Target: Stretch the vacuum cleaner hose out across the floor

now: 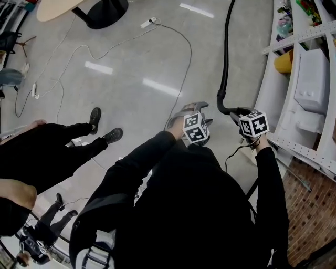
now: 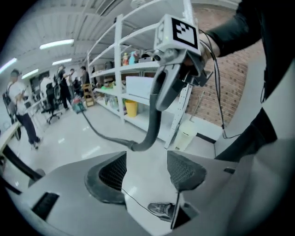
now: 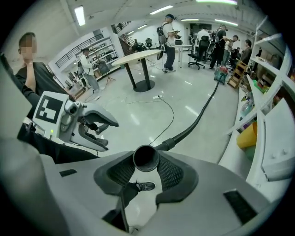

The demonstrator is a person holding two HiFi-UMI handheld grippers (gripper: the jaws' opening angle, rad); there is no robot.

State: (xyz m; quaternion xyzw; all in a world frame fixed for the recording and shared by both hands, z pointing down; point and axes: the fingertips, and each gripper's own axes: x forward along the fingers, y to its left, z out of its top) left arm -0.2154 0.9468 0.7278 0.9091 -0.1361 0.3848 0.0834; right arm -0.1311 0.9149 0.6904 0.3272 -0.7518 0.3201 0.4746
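Hose [image 3: 146, 158] end is pinched in my right gripper [image 3: 146, 174]: both pads squeeze the rigid cuff, w/ its open mouth facing back at the cam. From the cuff the black hose bends once, then runs away from me over the floor [image 1: 131, 63], close beside the white shelving [image 1: 307, 79] and roughly parallel to its front edge, out past the top of the head view. Right gripper is the one nearer the shelving and points steeply down. In the left gripper view it holds the cuff up off the floor, and the hose curves down toward the shelving's foot.

Left gripper [image 2: 146, 171] sits just beside the right one, on the side away from the shelving, not touching the hose. Its fingers are spread w/ nothing btwn them; only floor, a thin cord [image 2: 133, 198] and a shoe [image 2: 161, 209] show thru the gap.

White cable [image 1: 178, 58] loops over the floor farther from the shelving than the hose. Round table [image 1: 58, 8] stands well apart from the shelving. Yellow tub [image 1: 284, 62] sits on one of its low shelves.
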